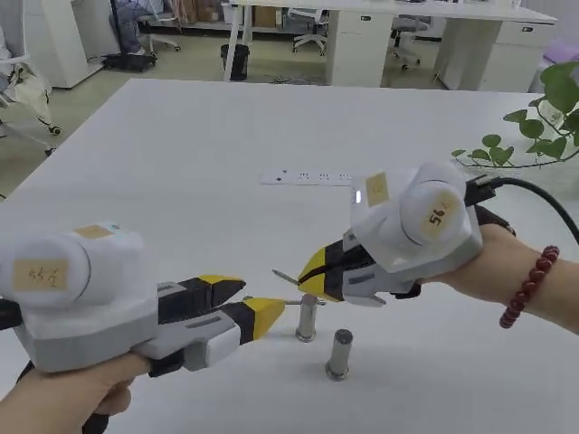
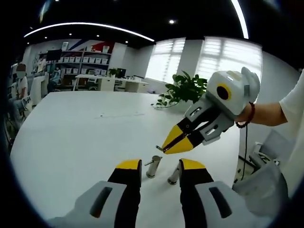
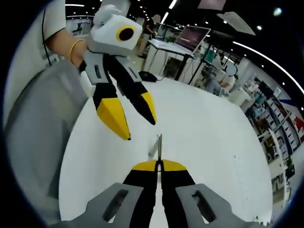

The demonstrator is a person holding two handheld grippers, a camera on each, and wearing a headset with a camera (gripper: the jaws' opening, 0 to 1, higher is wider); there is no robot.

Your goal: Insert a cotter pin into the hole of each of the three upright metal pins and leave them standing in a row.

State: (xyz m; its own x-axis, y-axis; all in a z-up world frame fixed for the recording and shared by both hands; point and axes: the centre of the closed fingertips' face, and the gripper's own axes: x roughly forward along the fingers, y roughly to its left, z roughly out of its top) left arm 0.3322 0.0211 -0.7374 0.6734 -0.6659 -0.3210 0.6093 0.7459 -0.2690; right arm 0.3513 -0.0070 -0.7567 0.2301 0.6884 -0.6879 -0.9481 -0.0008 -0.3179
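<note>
Two short upright metal pins stand on the white table [image 1: 181, 181], one [image 1: 308, 318] just ahead of my left gripper, the other [image 1: 340, 353] nearer and to its right. They also appear between the left jaws [image 2: 153, 166] [image 2: 174, 175]. My left gripper [image 1: 244, 298] [image 2: 159, 164] is open, level with the pins and holding nothing. My right gripper [image 1: 312, 271] [image 3: 159, 164] hovers above the farther pin, shut on a thin cotter pin [image 1: 285, 276] [image 3: 159, 142] that sticks out past its tips. The right gripper [image 2: 173, 142] and its cotter pin [image 2: 159, 148] come in over the metal pins.
A white power strip [image 1: 308, 177] lies flat mid-table beyond the grippers. A leafy plant [image 1: 543, 117] reaches in at the right edge. Office chairs and desks stand past the table's far edge. The left gripper [image 3: 126, 114] crosses the right gripper view from the left.
</note>
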